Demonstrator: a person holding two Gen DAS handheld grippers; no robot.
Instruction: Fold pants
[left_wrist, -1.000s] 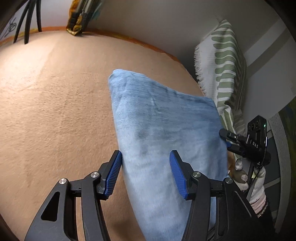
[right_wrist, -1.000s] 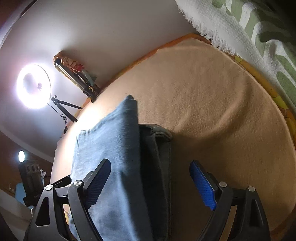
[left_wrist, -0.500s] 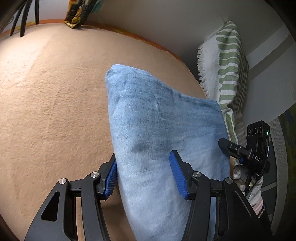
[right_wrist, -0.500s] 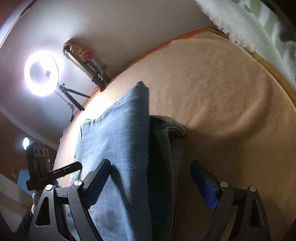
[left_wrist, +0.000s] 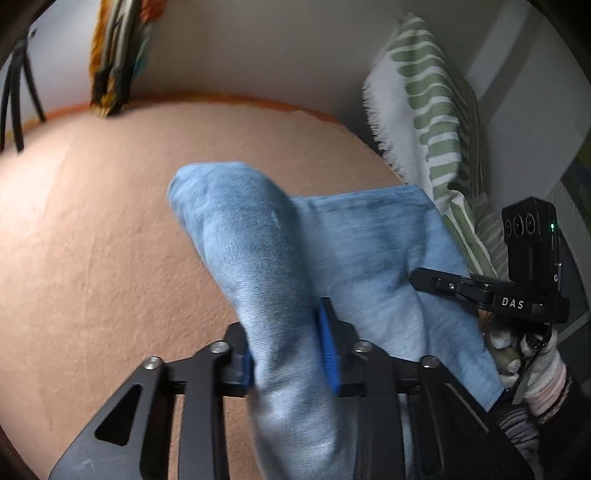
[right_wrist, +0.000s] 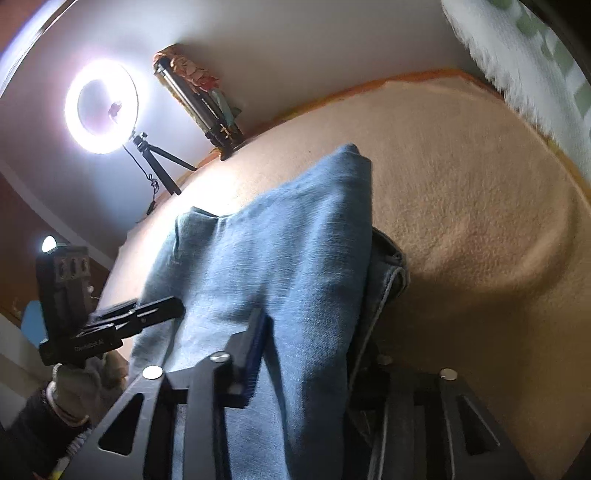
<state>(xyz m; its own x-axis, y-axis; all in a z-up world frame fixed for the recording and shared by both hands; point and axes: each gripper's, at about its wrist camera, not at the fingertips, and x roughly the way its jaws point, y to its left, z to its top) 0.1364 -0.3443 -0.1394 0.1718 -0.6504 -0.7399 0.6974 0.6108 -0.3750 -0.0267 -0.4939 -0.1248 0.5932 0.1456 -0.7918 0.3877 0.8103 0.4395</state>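
While clamped in both grippers' jaws, pants (left_wrist: 280, 280) (edges bunched) over tan blanket (left_wrist: 92, 258)

A peach fleece blanket (left_wrist: 92, 240) with an orange border spreads ahead of both claws. Beyond it stands a pale wall (left_wrist: 240, 48). A lit ring light (right_wrist: 101, 107) on a small tripod glows up-left of the right claw; a green-striped fringed throw (left_wrist: 428, 122) hangs to the right.

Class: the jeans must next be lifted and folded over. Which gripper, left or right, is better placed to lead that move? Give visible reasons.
Neither clearly: it looks like a two-handed lift. The left gripper and the right gripper are each shut on a bunched edge of the jeans, over the beige blanket.
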